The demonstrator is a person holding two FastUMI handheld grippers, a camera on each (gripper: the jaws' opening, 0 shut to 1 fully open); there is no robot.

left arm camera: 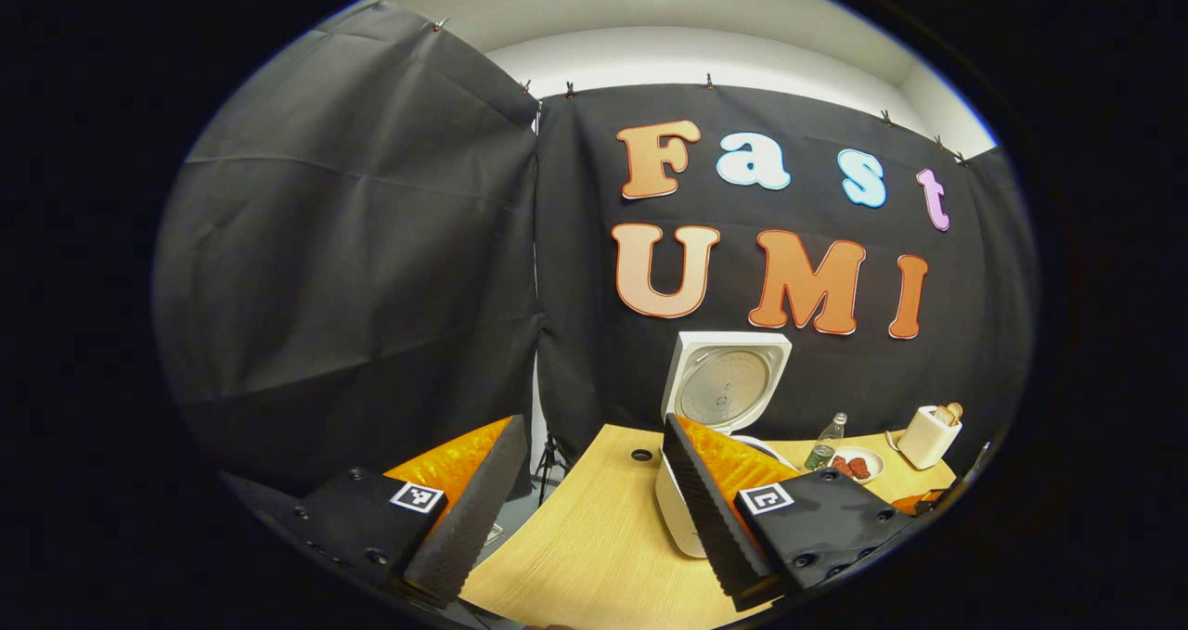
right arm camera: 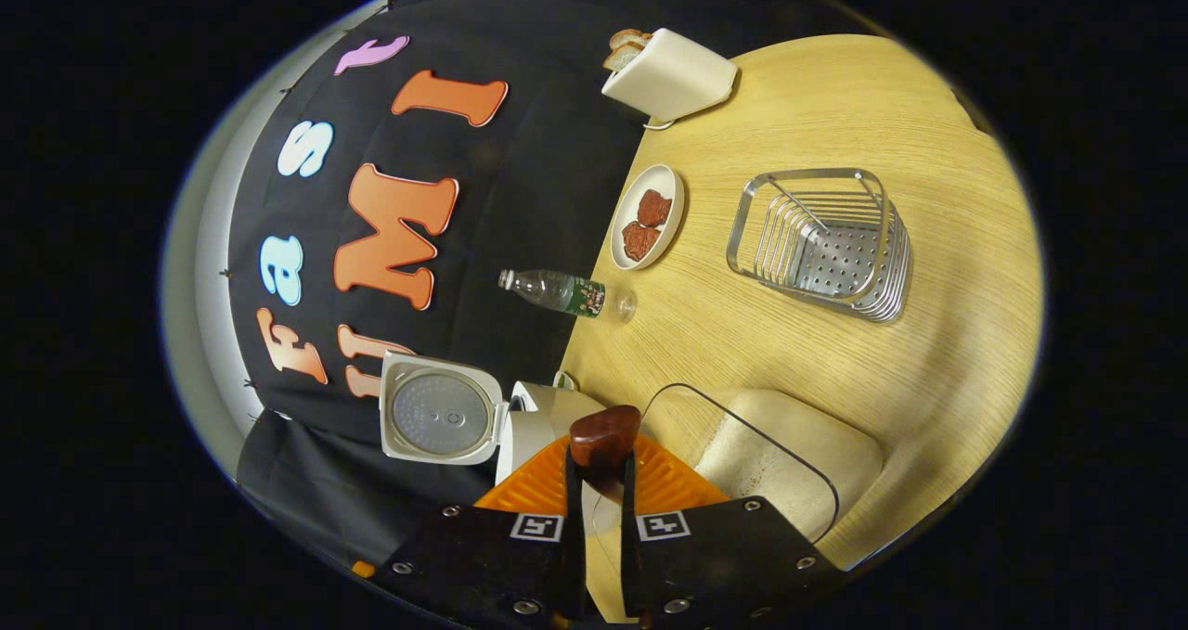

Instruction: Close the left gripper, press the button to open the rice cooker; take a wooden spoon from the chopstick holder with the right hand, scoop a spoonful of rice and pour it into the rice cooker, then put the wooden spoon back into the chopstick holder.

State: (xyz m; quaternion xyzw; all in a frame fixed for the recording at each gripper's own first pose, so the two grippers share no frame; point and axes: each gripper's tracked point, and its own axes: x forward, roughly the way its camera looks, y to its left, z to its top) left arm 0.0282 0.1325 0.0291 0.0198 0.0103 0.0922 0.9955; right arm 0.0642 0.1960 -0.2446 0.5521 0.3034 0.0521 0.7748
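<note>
In the right gripper view, the right gripper (right arm camera: 601, 482) is closest. Its two fingers are squeezed almost together on the wooden spoon (right arm camera: 604, 437) — the dark brown end of the spoon pokes up between them. Just beside the spoon sits a clear tub of rice (right arm camera: 780, 454) on the tabletop (right arm camera: 835, 101). On the other side of the spoon is the white rice cooker (right arm camera: 534, 426), and its lid (right arm camera: 441, 418) stands wide open, so the round silver inside of the lid shows. A little farther off, a plastic water bottle (right arm camera: 557, 291) stands on the tabletop. Past the tub is the chopstick holder (right arm camera: 821, 245), a shiny wire basket with holes in its bottom. Near it is a small white plate (right arm camera: 670, 205) with two reddish-brown pieces of food on it. Farthest away is a white toaster (right arm camera: 670, 78) with bread in it, next to the black cloth wall.

In the left gripper view, the left gripper (left arm camera: 594, 491) is closest — its fingers are spread wide apart and hold nothing. It hangs above the near edge of the tabletop (left arm camera: 594, 537). One finger partly hides the rice cooker (left arm camera: 676, 509), whose lid (left arm camera: 726, 384) is up. Behind that stand the water bottle (left arm camera: 826, 443), the plate (left arm camera: 871, 463) and the toaster (left arm camera: 928, 435), all well apart from the gripper.
</note>
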